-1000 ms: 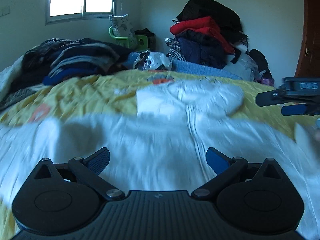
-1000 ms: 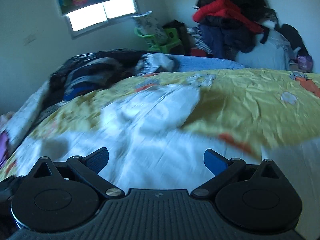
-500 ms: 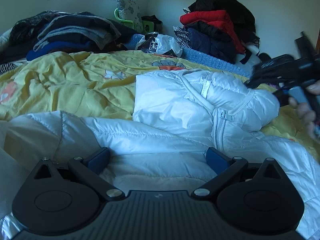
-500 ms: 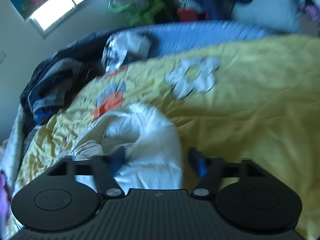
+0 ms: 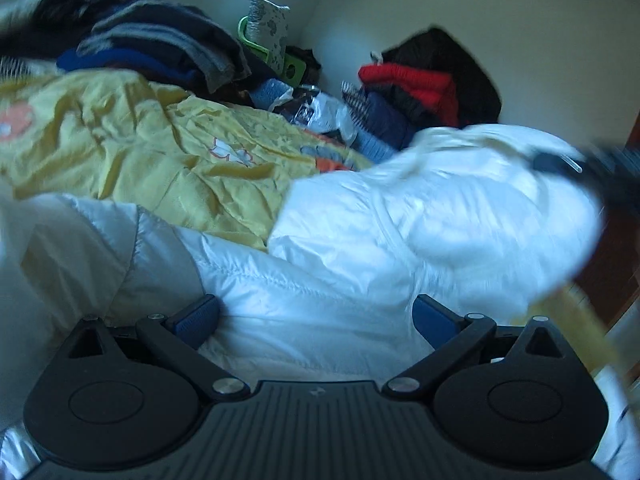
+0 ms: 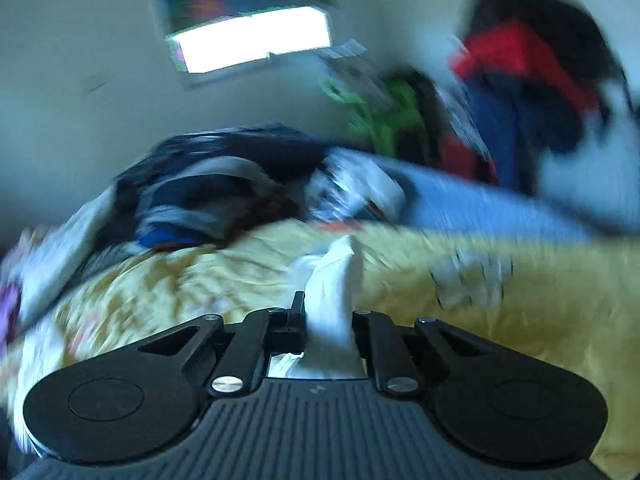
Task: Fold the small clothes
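A white puffy hooded jacket [image 5: 360, 256] lies on a yellow bedspread [image 5: 160, 160]. My left gripper [image 5: 316, 318] is open, its blue pads resting on the jacket's body near a sleeve [image 5: 100, 248]. My right gripper [image 6: 329, 320] is shut on a fold of the jacket's white fabric [image 6: 332, 288], which sticks up between its jaws. In the left wrist view the right gripper [image 5: 592, 172] is a dark blur at the lifted hood [image 5: 500, 200].
Dark folded clothes [image 5: 152, 48] are piled at the bed's far side. Red, navy and black garments [image 5: 424, 84] are heaped in the corner. A green chair [image 5: 280, 56] stands by the window [image 6: 252, 40]. A brown door [image 5: 616, 264] is at right.
My right gripper closed on the jacket's hood and raised it, tilting upward. My left gripper stayed open on the jacket and swung its view to the left.
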{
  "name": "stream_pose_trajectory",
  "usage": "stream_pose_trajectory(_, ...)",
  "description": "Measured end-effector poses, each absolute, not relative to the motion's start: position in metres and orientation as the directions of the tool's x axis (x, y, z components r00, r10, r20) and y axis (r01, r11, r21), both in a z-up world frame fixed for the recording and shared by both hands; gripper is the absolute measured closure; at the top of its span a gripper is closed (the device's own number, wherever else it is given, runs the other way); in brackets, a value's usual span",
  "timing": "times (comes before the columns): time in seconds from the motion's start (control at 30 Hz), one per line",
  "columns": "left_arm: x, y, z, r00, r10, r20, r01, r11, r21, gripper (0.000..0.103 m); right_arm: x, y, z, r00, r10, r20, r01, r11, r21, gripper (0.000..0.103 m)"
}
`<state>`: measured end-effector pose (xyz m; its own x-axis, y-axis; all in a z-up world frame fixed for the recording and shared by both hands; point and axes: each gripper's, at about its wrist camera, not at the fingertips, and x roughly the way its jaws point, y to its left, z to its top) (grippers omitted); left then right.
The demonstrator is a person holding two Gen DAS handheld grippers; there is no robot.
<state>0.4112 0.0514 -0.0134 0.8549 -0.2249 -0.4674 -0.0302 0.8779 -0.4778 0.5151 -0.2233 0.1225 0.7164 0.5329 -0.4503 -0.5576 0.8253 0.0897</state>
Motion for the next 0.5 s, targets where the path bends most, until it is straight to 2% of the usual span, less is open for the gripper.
stream_pose_trajectory(0.1,0.409,0.062,-0.016,0.866,-0.262,-0.426,-0.02,0.833,-0.553,0.0,0.437,-0.227,0.127,0.71,0.568,-0.416,-0.636,0.771,-0.033,0.087)
stream_pose_trajectory(0.2,0.41,0.065,-0.017,0.869,-0.272,-0.413,-0.016,0.818,-0.575,0.0,0.369,-0.231,0.101,0.656,0.573,-0.491,-0.691,0.717,-0.086,0.088)
stream_pose_trajectory(0.23,0.409,0.066,-0.016,0.87,-0.273,-0.411,-0.016,0.817,-0.576,0.0,0.369,-0.231,0.101,0.656,0.573,-0.491,-0.691,0.717,-0.086,0.088)
stream_pose_trajectory(0.27,0.409,0.066,-0.016,0.87,-0.274,-0.41,-0.015,0.816,-0.577,0.0,0.354,-0.23,0.091,0.642,0.563,-0.52,-0.701,0.706,-0.101,0.084)
stream_pose_trajectory(0.3,0.409,0.066,-0.016,0.87,-0.274,-0.409,-0.015,0.816,-0.578,0.0,0.332,-0.234,0.07,0.624,0.533,-0.571,-0.685,0.725,-0.071,0.082)
stream_pose_trajectory(0.37,0.409,0.067,-0.017,0.872,-0.27,-0.409,-0.018,0.816,-0.577,0.0,0.328,-0.245,0.06,0.592,0.542,-0.596,-0.637,0.768,0.067,0.065)
stream_pose_trajectory(0.4,0.408,0.067,-0.017,0.872,-0.267,-0.41,-0.019,0.818,-0.575,0.0,0.325,-0.255,0.057,0.583,0.566,-0.582,-0.605,0.781,0.154,0.062)
stream_pose_trajectory(0.47,0.403,0.066,-0.014,0.868,-0.244,-0.433,-0.039,0.835,-0.549,0.0,0.315,-0.276,0.054,0.585,0.621,-0.522,-0.531,0.779,0.332,0.045)
stream_pose_trajectory(0.5,0.397,0.063,-0.01,0.861,-0.22,-0.458,-0.06,0.851,-0.522,0.0,0.311,-0.284,0.052,0.58,0.641,-0.502,-0.494,0.767,0.409,0.041)
